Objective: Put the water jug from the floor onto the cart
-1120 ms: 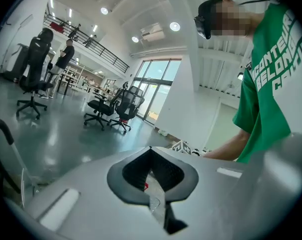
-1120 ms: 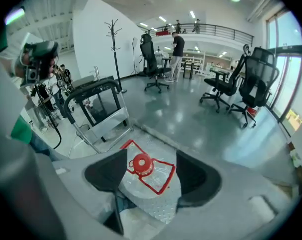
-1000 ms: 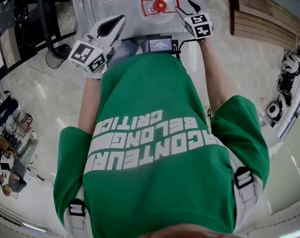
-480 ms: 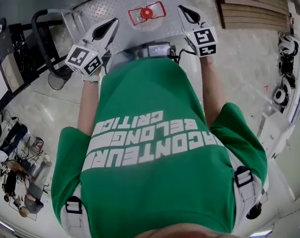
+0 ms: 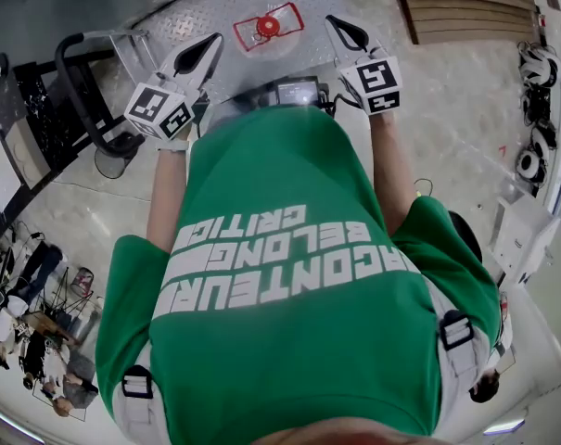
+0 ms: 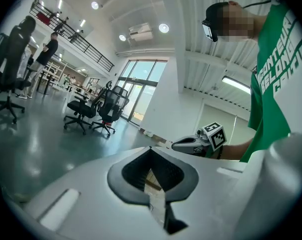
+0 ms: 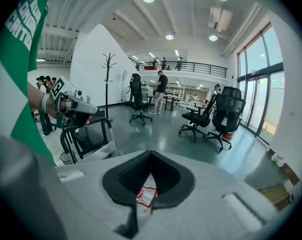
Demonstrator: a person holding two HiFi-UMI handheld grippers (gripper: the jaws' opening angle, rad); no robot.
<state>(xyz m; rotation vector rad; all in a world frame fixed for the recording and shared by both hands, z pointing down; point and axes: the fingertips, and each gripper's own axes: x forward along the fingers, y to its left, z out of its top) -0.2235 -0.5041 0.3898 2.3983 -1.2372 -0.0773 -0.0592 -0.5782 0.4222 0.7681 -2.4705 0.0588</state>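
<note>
The clear water jug with a red cap lies on the cart's ribbed metal deck, in front of me. My right gripper hangs just right of the jug, apart from it, jaws shut and empty. To the jug's left, over the deck's edge, my left gripper is also shut on nothing. In the right gripper view the jug shows below through the loop of the closed jaws, and the left gripper hovers above the cart. The left gripper view shows its own closed jaws and the right gripper beyond.
The cart's black push handle curves up at the left. Wooden boards lie on the floor at the upper right. Office chairs and a coat stand are across the hall. People stand at the lower left.
The right gripper's jaws stood apart at the jug's cap a second ago; now they are shut and drawn back from it. The left gripper has shifted slightly.
</note>
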